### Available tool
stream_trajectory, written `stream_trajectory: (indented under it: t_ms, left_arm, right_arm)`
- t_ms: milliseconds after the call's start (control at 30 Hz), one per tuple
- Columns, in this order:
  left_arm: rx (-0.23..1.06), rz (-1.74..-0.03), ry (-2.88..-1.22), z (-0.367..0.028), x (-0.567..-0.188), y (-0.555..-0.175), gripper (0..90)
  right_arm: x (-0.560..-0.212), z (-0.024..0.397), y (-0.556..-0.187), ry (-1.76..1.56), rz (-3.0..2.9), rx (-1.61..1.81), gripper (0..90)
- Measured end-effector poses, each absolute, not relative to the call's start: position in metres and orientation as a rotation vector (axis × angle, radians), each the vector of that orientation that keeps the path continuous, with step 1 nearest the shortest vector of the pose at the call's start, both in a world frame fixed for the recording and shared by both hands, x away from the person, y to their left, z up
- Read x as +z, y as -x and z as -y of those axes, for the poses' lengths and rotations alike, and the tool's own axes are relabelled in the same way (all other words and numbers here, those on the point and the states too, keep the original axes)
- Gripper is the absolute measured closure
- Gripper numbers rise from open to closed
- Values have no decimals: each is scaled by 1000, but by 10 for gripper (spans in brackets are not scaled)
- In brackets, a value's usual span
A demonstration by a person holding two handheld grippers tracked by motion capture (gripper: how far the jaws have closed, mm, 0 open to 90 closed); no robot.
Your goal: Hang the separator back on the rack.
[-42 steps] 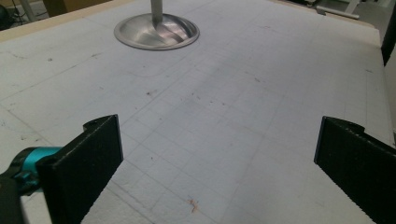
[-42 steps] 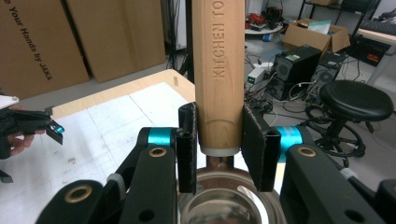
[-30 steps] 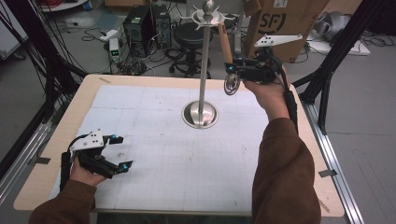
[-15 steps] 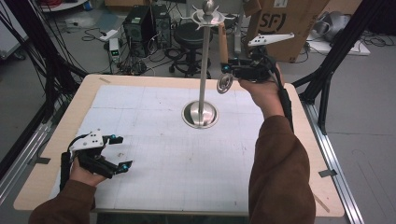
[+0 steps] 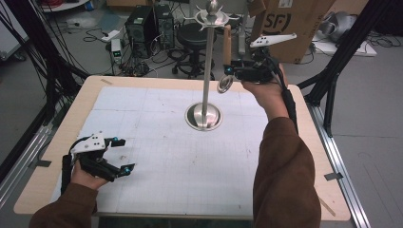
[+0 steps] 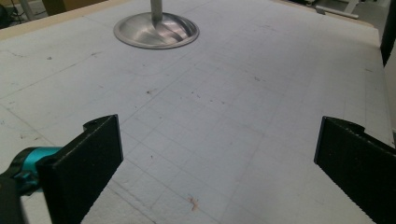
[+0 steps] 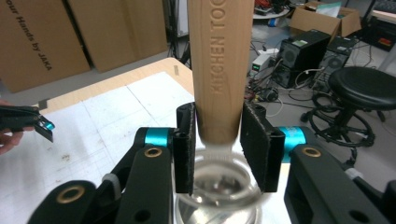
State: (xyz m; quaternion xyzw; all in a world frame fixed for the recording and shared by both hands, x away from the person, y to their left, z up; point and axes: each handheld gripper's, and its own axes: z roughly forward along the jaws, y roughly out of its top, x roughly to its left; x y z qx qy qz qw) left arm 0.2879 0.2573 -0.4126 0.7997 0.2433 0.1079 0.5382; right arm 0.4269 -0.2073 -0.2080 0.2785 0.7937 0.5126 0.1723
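In the upper right of the high view, the right tool (image 5: 227,72) grips a wooden-handled kitchen utensil (image 5: 226,45) and holds it up beside the pole of a steel hanging stand (image 5: 207,61). Its jaws have just been opening slightly, yet in the right gripper view the pads (image 7: 185,144) clamp the handle, stamped "KITCHEN TOO…", on both sides. The round metal head (image 5: 224,84) hangs below the jaws; it is probably a strainer or small ladle, though blur hides which. At lower left, the left tool (image 5: 119,154) rests low over the white gridded counter (image 5: 157,142), jaws wide apart and holding nothing.
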Motion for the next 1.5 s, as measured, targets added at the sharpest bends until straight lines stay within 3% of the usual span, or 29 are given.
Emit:
stream_trajectory:
  t_ms: [433,967,1500]
  left_arm:
    - [255,-575,-1908,-257,-413,-288,17]
    - [248,-575,-1908,-256,-413,-287,17]
    - [254,-580,-1899,-256,-412,-287,16]
  right_arm:
    - [-207,209,-413,-789,-2261,1359,468]
    - [-223,217,-388,-788,-2283,1348,376]
    - [-251,223,-360,-755,-2300,1408,340]
